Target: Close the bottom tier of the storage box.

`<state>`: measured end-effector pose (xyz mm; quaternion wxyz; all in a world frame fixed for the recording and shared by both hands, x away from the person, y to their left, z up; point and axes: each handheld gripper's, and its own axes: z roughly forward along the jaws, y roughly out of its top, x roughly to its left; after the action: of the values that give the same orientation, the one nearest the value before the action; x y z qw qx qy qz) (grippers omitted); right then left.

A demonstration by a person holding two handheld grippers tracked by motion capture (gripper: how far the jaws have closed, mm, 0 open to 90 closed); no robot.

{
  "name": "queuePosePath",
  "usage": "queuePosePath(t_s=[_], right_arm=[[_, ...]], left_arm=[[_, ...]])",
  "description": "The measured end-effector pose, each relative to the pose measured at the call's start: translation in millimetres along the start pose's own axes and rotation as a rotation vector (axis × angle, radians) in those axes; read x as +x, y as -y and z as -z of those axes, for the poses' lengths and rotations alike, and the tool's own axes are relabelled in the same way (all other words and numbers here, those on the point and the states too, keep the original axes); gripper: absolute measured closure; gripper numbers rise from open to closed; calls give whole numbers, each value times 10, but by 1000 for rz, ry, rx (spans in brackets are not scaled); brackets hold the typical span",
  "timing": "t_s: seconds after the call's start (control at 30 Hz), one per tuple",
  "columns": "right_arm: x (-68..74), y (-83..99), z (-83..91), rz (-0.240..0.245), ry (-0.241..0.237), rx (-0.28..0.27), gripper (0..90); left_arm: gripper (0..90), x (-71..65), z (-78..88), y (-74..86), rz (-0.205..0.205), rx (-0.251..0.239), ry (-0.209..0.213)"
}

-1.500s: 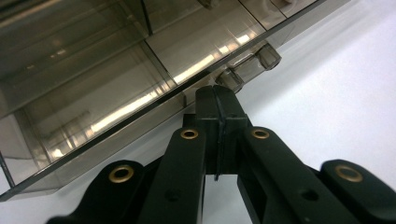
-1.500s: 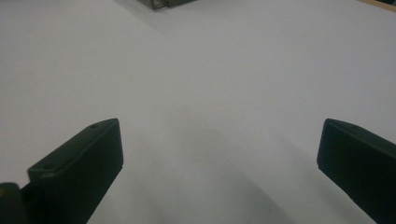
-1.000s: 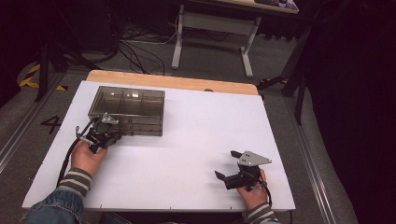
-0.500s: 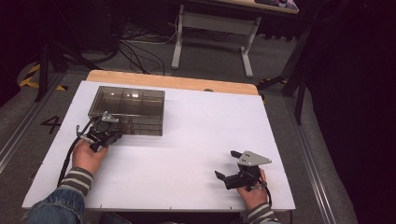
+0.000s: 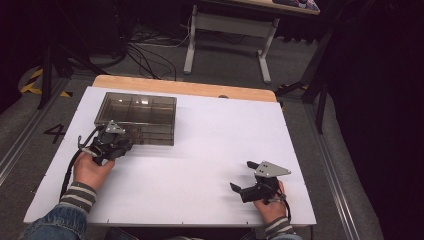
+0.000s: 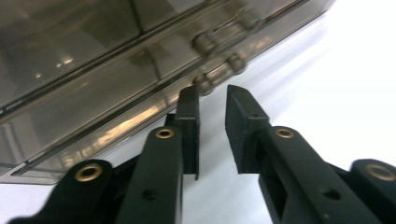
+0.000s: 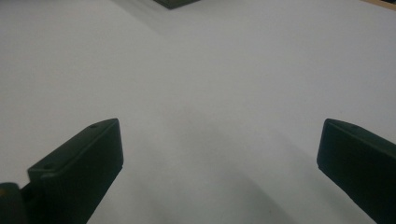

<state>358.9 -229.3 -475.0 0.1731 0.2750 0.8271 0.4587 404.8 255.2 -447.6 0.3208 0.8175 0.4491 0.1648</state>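
we see the smoky clear compartment box (image 5: 137, 117) lying flat on the far left part of the white counter (image 5: 210, 145), its lid down and its dividers showing through the top. our left hand-held gripper (image 5: 120, 145) sits at the box's near edge, toward its left corner, with the left hand (image 5: 92, 170) wrapped round its body and a striped cuff behind it. in the left gripper view, the left hand-held gripper (image 6: 212, 95) points its two black jaws at the box (image 6: 107, 70) side, right below the small round knuckles of the latch (image 6: 219, 65) on the seam between lid and base. its jaws have just been opening: they now stand a narrow gap apart, with bare white counter between them and nothing pinched. the left jaw's tip lies just beside the lowest knuckle; we cannot tell whether it touches.

our right hand-held gripper (image 5: 242, 177) rests low over the near right part of the counter, well apart from the box, held by the right hand (image 5: 270, 202), with its grey three-cornered plate on top. in the right gripper view, the right hand-held gripper (image 7: 219, 140) has its jaws spread wide with only the plain counter (image 7: 210, 74) between them, and a dark corner of the box (image 7: 175, 3) peeks in at the top edge.
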Motion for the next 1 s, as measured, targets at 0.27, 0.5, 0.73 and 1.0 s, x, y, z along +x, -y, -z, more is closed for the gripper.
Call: queuePosePath(t_s=[0.27,0.5,0.73,1.0], right_arm=[[-5,-3,-6,-3,-9,5,11],[-3,-3,-7,3,-10,6,11],[-2,-3,-3,5,-10,5,11],[4,-2,-3,5,-14,2,11]], left_arm=[[658,-129,192,0,-32,-83,20],[588,-204,354,50,-43,-150,62],[443,-289,465,149,-68,-210,75],[181,-333,484,262,-90,-243,177]])
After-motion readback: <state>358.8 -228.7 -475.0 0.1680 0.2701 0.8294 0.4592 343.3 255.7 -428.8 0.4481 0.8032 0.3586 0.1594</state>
